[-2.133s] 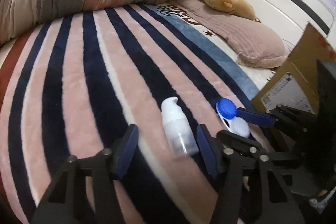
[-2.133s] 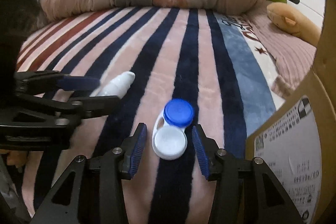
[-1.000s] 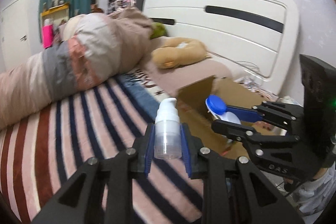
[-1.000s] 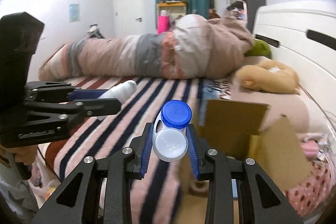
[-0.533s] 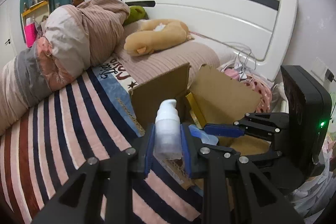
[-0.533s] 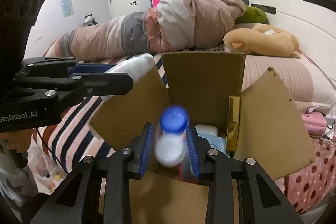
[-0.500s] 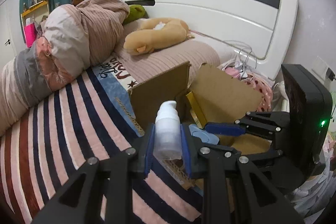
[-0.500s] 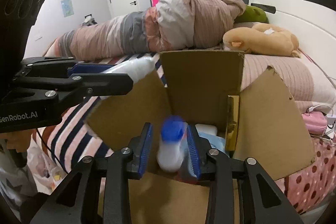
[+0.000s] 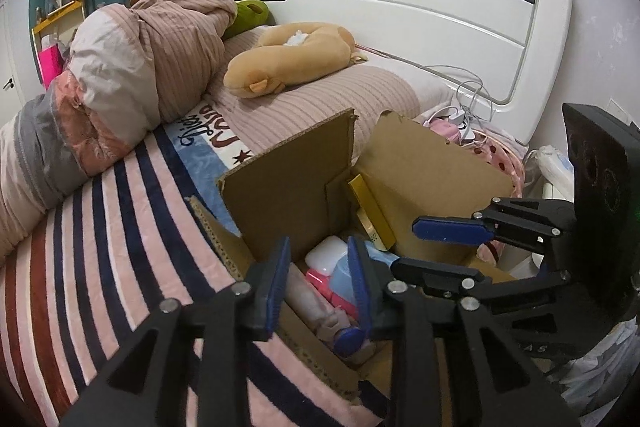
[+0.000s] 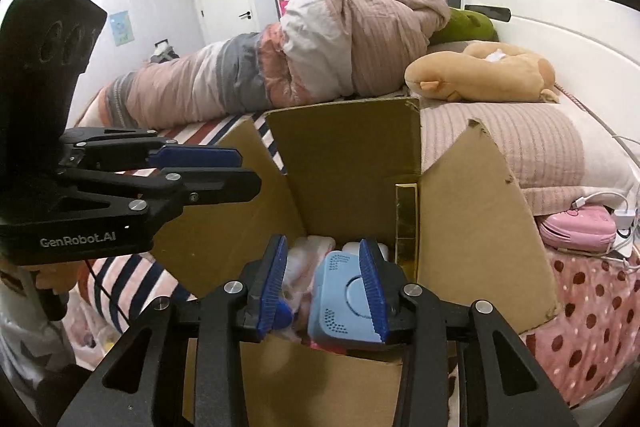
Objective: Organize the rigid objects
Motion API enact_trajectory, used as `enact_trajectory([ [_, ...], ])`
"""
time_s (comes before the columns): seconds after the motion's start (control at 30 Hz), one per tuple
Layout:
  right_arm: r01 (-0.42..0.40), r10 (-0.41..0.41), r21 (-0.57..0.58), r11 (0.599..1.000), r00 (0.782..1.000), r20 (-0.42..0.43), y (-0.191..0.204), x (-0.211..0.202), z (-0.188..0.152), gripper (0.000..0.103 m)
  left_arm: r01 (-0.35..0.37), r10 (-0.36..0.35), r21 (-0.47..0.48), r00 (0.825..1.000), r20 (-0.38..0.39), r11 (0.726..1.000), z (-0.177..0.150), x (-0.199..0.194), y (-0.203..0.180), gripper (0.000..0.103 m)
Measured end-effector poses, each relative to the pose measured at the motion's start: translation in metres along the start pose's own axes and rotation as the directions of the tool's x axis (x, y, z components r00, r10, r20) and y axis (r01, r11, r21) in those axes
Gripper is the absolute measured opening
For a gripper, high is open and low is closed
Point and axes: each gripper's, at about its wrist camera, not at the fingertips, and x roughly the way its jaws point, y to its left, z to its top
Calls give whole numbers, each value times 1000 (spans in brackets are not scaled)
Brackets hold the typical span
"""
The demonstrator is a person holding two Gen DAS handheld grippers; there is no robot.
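Observation:
An open cardboard box [image 9: 288, 187] stands at the bed's edge; it also shows in the right wrist view [image 10: 352, 179]. Inside lie a light blue case [image 10: 344, 303], a white case [image 9: 326, 255], a pink item [image 9: 320, 283], a pale bottle [image 9: 310, 303], a blue-capped lens case [image 9: 348, 341] and a gold box [image 9: 372, 215]. My left gripper [image 9: 318, 285] is open and empty above the box. My right gripper [image 10: 324, 287] is open and empty over the box's inside; it also shows in the left wrist view [image 9: 444, 251].
The striped blanket [image 9: 100, 267] covers the bed to the left. A rolled duvet [image 9: 132, 75], a tan plush [image 9: 288, 55] and a pillow [image 9: 320, 103] lie behind the box. The white headboard [image 9: 420, 7] and cables [image 9: 464, 107] are to the right.
Both grippers moved from the blanket over the box. The left let go of the white pump bottle and the right let go of the blue-capped lens case; both are open now.

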Motion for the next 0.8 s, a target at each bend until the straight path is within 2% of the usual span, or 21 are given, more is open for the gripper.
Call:
enact_trajectory([
  [0.1,2,-2,6,1000,1000,0,-1,-1,0,33,1,-1,-5,1000,11,1000,0,-4,1,40],
  [0.17,5,-5,5,1000,1000,1,-1,-2,1,33,1,0,-11,999,32,1000,-2,-12,3,54],
  [0.23,6,-6,-3,1000,1000,3,0,-4,2,34,-4,5,-18,998,61,1000,-2,-22,5,64],
  [0.33,-5,6,-26,1000,1000,22,4,-10,4,47,-25,30,-45,994,105,999,-6,-40,8,76],
  [0.4,-20,24,-61,998,998,54,9,-16,7,60,-60,70,-70,987,142,996,-10,-54,11,85],
  [0.43,-23,30,-86,996,997,76,12,-20,9,64,-82,96,-87,982,163,993,-13,-61,14,89],
  [0.5,-28,43,-129,991,992,115,18,-27,13,83,-125,146,-123,972,186,985,-17,-72,17,94],
  [0.57,-45,71,-159,986,985,160,24,-35,17,95,-186,218,-168,954,205,968,-24,-83,22,98],
  [0.63,-60,95,-175,983,976,195,26,-40,20,98,-255,304,-228,928,214,940,-33,-93,29,99],
  [0.8,-89,140,-218,972,964,227,30,-39,26,98,-327,418,-355,882,219,876,-55,-108,46,99],
])
